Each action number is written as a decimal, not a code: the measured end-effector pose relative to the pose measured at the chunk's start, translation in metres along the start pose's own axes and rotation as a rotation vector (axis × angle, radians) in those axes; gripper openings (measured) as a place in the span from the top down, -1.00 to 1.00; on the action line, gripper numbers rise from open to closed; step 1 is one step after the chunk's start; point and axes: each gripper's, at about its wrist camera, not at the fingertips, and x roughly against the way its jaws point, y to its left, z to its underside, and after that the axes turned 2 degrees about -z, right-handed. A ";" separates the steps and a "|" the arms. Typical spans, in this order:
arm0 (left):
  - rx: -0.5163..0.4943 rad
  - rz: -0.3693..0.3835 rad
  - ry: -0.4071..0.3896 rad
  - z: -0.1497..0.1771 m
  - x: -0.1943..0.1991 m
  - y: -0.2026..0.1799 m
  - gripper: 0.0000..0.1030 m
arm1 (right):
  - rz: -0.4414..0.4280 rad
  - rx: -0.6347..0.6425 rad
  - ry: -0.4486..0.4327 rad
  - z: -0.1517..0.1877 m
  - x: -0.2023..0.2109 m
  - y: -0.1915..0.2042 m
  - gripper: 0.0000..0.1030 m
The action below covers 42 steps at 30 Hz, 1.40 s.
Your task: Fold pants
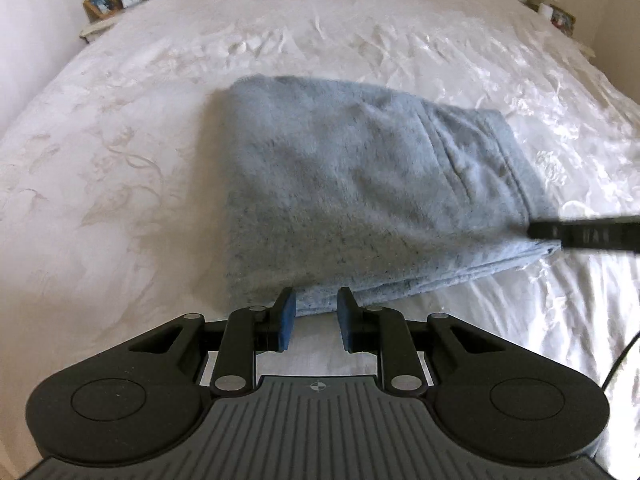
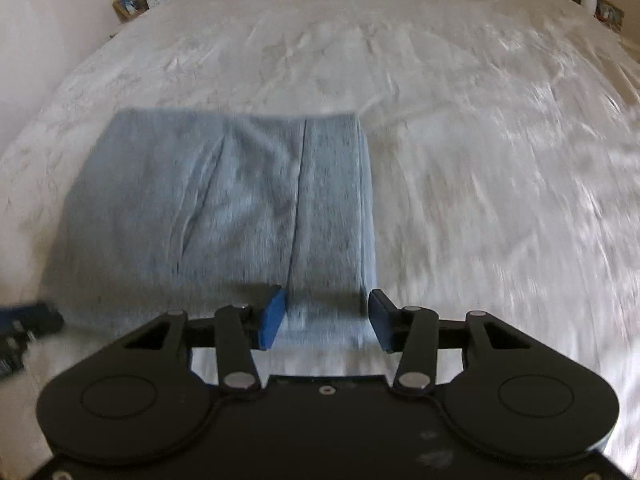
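The light blue-grey pants [image 1: 352,192] lie folded into a compact rectangle on the white bed [image 1: 120,160]. My left gripper [image 1: 316,322] is open and empty just in front of the near left corner of the fold. In the right wrist view the pants [image 2: 216,208] lie ahead with the waistband strip on the right. My right gripper [image 2: 326,322] is open over the near edge of the waistband end, with cloth between the pads but not clamped. The right gripper's finger also shows in the left wrist view [image 1: 584,236] at the fold's right corner.
The white embossed bedspread [image 2: 480,160] spreads all around the pants. A nightstand [image 1: 116,0] with a lamp, frames and a red can stands at the far left. Another nightstand [image 1: 560,12] with a lamp stands at the far right. A cable [image 1: 620,360] hangs at the right.
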 end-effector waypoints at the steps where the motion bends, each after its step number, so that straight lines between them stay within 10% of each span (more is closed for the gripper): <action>1: 0.005 -0.004 -0.021 0.000 0.009 0.001 0.57 | 0.004 -0.007 -0.001 0.003 0.006 0.001 0.07; 4: 0.030 -0.031 -0.099 0.001 0.038 0.004 0.57 | -0.008 -0.020 -0.057 0.006 0.033 0.004 0.06; 15: 0.060 -0.019 -0.278 -0.003 0.128 0.000 0.52 | -0.076 0.003 -0.328 0.018 0.161 0.027 -0.97; 23: -0.003 -0.104 -0.340 0.014 0.159 -0.020 0.42 | -0.132 -0.011 -0.369 0.041 0.210 0.043 -1.00; 42: 0.133 -0.076 -0.073 0.036 0.169 -0.029 0.42 | -0.086 -0.107 -0.249 0.094 0.243 0.049 -1.00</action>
